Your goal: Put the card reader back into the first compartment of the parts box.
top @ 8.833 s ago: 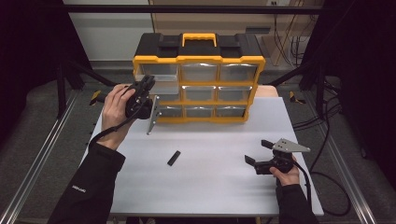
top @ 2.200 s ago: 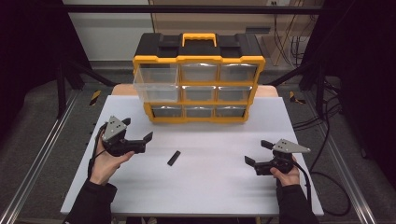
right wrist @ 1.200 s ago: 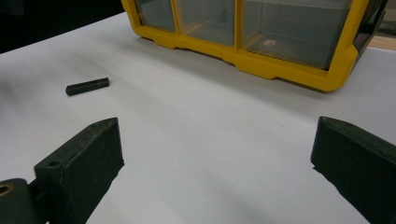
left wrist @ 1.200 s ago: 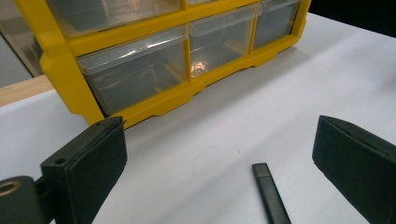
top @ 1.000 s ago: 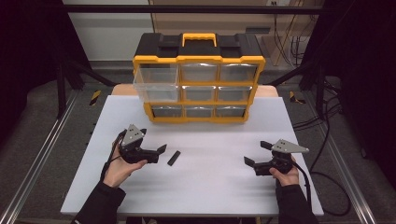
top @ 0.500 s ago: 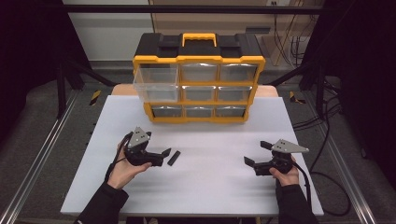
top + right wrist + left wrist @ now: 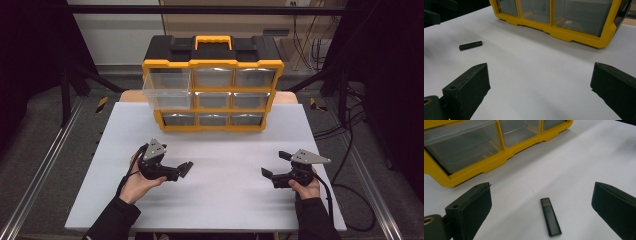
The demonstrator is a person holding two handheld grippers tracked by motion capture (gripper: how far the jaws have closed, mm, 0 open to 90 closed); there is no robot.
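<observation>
Slim black USB stick (image 7: 550,216) lies flat on the white table (image 7: 584,165)

Yellow-and-black drawer organizer (image 7: 212,82) at the white table's (image 7: 225,200) far edge, top-left drawer (image 7: 167,90) apparently pulled out.

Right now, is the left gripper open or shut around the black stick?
Open: the left gripper has its jaws spread wide either side of the black stick, which lies flat, untouched.

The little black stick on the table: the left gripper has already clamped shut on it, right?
Not quite. The left gripper is open: the left gripper view shows the black stick lying flat on the table between its spread jaws, touching neither.
</observation>
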